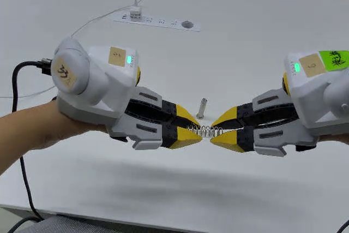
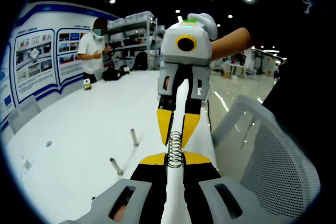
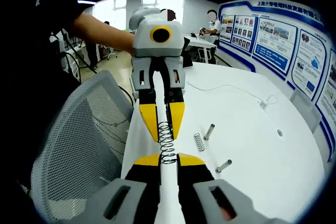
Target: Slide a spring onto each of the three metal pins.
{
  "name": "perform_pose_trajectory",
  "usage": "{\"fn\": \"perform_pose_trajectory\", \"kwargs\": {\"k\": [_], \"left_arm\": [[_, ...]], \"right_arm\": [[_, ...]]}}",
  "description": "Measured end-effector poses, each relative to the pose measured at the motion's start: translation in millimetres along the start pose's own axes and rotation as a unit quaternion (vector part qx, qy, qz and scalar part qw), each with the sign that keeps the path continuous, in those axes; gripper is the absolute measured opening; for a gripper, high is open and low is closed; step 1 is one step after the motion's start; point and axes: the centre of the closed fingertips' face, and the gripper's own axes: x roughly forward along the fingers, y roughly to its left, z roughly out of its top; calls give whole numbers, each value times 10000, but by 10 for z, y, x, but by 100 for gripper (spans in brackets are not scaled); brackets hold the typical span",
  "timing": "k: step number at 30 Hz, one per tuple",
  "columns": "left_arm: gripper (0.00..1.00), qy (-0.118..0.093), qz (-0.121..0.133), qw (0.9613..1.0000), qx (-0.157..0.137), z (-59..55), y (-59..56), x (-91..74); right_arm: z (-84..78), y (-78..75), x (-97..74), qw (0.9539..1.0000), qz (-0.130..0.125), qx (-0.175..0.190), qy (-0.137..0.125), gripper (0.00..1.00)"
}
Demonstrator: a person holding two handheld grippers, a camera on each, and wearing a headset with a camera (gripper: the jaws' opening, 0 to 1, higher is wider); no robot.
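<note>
Two grippers meet tip to tip over the near part of the smooth white table (image 1: pixel 245 42). The left gripper (image 1: pixel 195 131) and right gripper (image 1: pixel 214 131) have grey shells and wedge-shaped yellow tips. Each is clamped on one end of a thin coiled wire spring (image 1: pixel 209 131), which is held level in the air between them. Just beyond it a short, smooth metal pin (image 1: pixel 202 107) stands upright. In the right gripper view a loose spring (image 3: pixel 199 141) lies flat beside that pin, with a second pin (image 3: pixel 223 166) near. Farther off is broad bare tabletop, then a flat white power strip (image 1: pixel 158 21). A mesh chair (image 3: pixel 79 145) sits at the table's near edge.
</note>
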Motion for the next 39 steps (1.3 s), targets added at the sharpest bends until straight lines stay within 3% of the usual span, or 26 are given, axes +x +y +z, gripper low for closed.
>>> {"fn": "perform_pose_trajectory", "kwargs": {"k": [7,12,19,29,39], "left_arm": [[10,-26,50,10000,31,27,-19,13],[10,99,68,9997,211,36,-42,112],[10,185,199,9986,457,65,3,262],[10,155,170,9987,448,110,56,442],[10,96,258,9991,327,56,24,466]], "right_arm": [[50,19,-55,9998,97,69,-184,11],[14,27,-133,9996,142,61,-246,10],[31,-33,-283,9970,1,390,-665,10],[-13,-95,-401,9958,-152,381,-816,10],[86,-62,-373,9928,76,476,-1092,10]]}}
